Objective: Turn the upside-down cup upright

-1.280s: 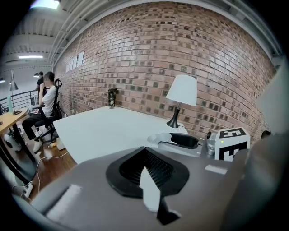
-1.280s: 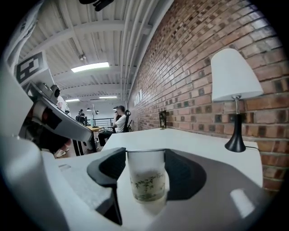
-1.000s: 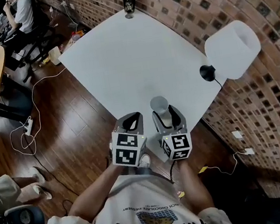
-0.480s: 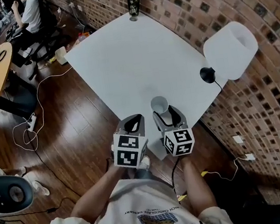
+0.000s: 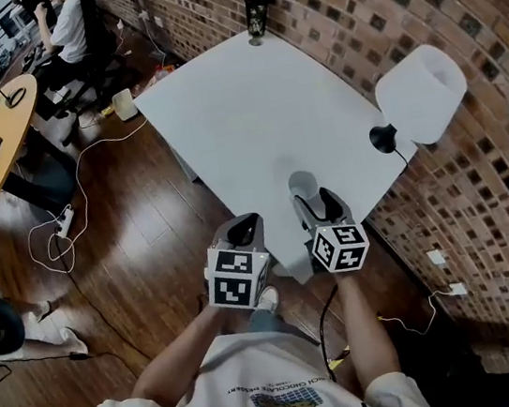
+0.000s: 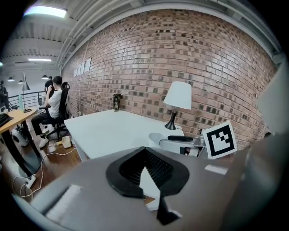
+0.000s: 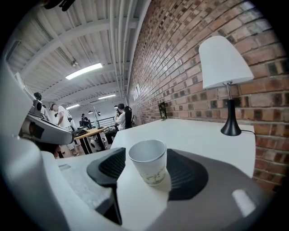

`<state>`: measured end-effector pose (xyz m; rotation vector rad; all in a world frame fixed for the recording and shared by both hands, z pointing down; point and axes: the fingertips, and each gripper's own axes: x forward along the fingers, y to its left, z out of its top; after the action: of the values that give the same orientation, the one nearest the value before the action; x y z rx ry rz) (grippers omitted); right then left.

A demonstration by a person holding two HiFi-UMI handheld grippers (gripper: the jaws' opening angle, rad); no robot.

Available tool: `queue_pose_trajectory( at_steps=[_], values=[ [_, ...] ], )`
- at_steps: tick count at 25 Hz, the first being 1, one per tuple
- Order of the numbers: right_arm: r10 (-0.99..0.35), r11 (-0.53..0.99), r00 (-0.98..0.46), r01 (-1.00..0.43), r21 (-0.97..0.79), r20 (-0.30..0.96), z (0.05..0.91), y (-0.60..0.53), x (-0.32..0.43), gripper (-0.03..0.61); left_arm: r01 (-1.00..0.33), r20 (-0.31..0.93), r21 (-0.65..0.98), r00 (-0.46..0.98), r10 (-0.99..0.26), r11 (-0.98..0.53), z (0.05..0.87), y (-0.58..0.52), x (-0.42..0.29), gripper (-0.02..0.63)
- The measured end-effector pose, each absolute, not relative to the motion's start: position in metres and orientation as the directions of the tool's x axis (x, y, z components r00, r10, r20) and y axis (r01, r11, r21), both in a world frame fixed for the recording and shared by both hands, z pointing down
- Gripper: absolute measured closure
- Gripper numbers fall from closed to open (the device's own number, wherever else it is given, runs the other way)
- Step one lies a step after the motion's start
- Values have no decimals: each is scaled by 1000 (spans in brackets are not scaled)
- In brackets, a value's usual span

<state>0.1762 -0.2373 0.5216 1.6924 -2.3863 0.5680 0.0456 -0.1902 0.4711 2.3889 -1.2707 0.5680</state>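
- Head view: a brick wall (image 5: 348,4) runs behind a white tabletop (image 5: 249,104) that is bare apart from a white-shaded lamp (image 5: 418,93) at its right edge and a dark item at the far corner; dark wood floor (image 5: 142,214) lies to the left
- The cup (image 5: 302,184) stands near the tabletop's near corner, with the edge close behind it on the person's side and open room ahead
- The right tongs (image 5: 319,205) reach in around the cup, so the right hand is plainly the nearer; the left tongs (image 5: 243,231) hang off the tabletop, over the floor
- Left gripper view: these tongs are closed tip to tip, with nothing in them, and point across the tabletop
- Right gripper view: the cup stands upright on the tabletop, mouth up, long axis vertical, between the pads of tongs spread wide; a gap shows on its left, while the right side is close and I cannot tell if it touches
- Judging by this, the cup is already righted and let go; a withdrawal should run straight back along the tongs, as a sideways drift could tip it towards the near edge
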Motion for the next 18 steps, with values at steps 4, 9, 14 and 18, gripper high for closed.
queue_pose_trajectory(
  at_steps=[4,9,14,18],
  values=[
    [-884,251,-297,-953,-170,361,510,-215,167,304,-833,487,150,532,-693,-533,463,-171,31,611],
    [-872,240,-275,-961,-134,406,496,-159,120,304,-816,451,167,562,-693,-553,461,-130,2,611],
    [-863,238,-287,-957,-167,416,481,-91,62,305,-803,429,146,578,-694,-578,458,-76,-36,611],
    [-877,230,-274,-961,-156,396,462,-38,23,388,-786,422,149,599,-681,-599,457,-32,-59,611]
  ],
)
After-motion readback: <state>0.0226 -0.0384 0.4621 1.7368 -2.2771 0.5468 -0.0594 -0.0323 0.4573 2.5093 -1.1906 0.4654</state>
